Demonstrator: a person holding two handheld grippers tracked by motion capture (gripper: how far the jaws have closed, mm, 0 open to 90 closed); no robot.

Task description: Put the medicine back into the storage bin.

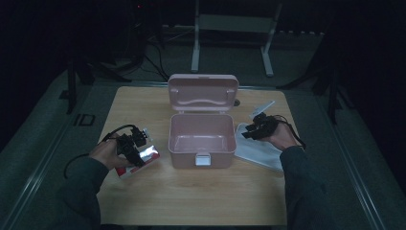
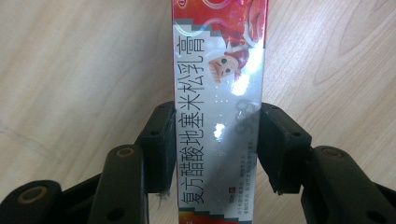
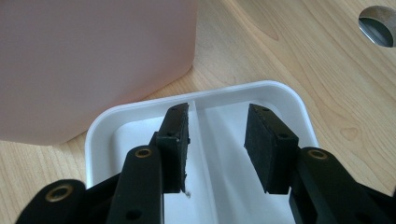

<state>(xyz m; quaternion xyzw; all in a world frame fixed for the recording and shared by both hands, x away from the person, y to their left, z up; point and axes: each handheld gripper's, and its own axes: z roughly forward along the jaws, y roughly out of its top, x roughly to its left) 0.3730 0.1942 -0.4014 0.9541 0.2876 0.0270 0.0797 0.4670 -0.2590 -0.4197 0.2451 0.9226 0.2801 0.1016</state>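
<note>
Two grippers sit in my hands over a wooden bench [image 1: 158, 199]. My left gripper [image 2: 215, 140], near the bench's left edge, is clamped on a red and silver medicine carton [image 2: 217, 107] with Chinese print, its pads [image 2: 161, 140] pressing both long sides. My right gripper [image 3: 215, 140], jaws apart and holding nothing, hangs over a white tray [image 3: 294, 105] near the right edge. Between them stands a pink box [image 1: 201, 139], lid [image 1: 203, 92] raised.
</note>
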